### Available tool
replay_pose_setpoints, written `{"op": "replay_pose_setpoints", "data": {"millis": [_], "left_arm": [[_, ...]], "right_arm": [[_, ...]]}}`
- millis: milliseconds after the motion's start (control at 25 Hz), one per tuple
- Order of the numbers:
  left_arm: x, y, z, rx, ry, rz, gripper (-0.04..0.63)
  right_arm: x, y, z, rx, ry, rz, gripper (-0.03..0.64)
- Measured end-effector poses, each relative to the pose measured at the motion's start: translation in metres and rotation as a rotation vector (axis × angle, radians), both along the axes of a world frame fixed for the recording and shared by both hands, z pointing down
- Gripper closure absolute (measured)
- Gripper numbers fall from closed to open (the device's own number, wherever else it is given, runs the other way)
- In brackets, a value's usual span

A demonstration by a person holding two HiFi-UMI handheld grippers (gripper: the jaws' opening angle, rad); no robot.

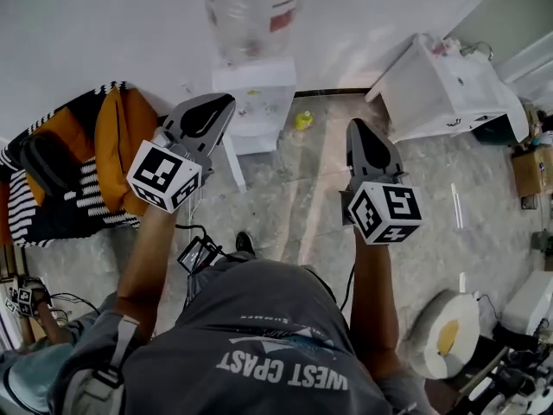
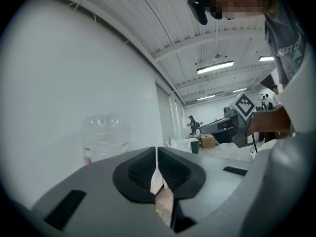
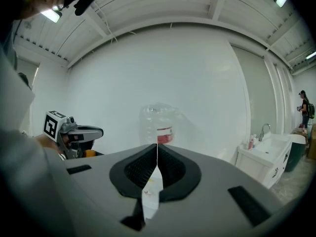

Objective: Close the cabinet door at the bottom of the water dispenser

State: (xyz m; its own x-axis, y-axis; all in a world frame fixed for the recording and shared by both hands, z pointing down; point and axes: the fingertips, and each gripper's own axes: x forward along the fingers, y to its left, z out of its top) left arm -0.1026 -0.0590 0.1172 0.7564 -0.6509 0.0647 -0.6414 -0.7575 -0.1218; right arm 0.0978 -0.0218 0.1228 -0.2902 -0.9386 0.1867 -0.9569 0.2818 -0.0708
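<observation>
Water dispenser [image 1: 255, 102] stands against the white wall ahead of you, its bottom cabinet door [image 1: 233, 164] swung open near your left gripper [image 1: 221, 104]. Left gripper and right gripper [image 1: 358, 130] are both clenched shut, grasping nothing.

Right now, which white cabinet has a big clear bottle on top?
The water dispenser in the middle, ahead of the grippers: the clear bottle stands on it. The other white one, the sink cabinet to the right, has no bottle.
</observation>
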Motion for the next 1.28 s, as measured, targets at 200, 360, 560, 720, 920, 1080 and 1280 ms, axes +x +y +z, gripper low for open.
{"op": "replay_pose_setpoints", "data": {"millis": [200, 360, 560, 720, 920, 1080, 1280], "left_arm": [[-0.007, -0.027, 0.002, -0.012, 0.019, 0.004, 0.569], [-0.01, -0.044, 0.011, -0.03, 0.014, -0.004, 0.569], [-0.011, -0.072, 0.032, -0.077, -0.021, -0.041, 0.569], [-0.001, -0.106, 0.045, -0.097, -0.047, -0.096, 0.569], [0.005, -0.137, 0.082, -0.143, -0.083, -0.154, 0.569], [-0.005, -0.148, 0.127, -0.219, -0.103, -0.214, 0.569], [-0.023, -0.151, 0.183, -0.313, -0.134, -0.267, 0.569]], "right_arm": [[-0.009, -0.029, -0.004, -0.013, 0.027, -0.004, 0.588], [-0.013, -0.051, 0.008, -0.033, 0.028, -0.018, 0.588], [-0.012, -0.087, 0.031, -0.078, 0.008, -0.055, 0.588], [-0.009, -0.126, 0.052, -0.102, -0.005, -0.109, 0.588], [-0.002, -0.17, 0.089, -0.147, -0.024, -0.16, 0.588], [-0.001, -0.194, 0.123, -0.197, -0.02, -0.193, 0.588], [-0.003, -0.209, 0.169, -0.258, -0.025, -0.202, 0.588]]}}
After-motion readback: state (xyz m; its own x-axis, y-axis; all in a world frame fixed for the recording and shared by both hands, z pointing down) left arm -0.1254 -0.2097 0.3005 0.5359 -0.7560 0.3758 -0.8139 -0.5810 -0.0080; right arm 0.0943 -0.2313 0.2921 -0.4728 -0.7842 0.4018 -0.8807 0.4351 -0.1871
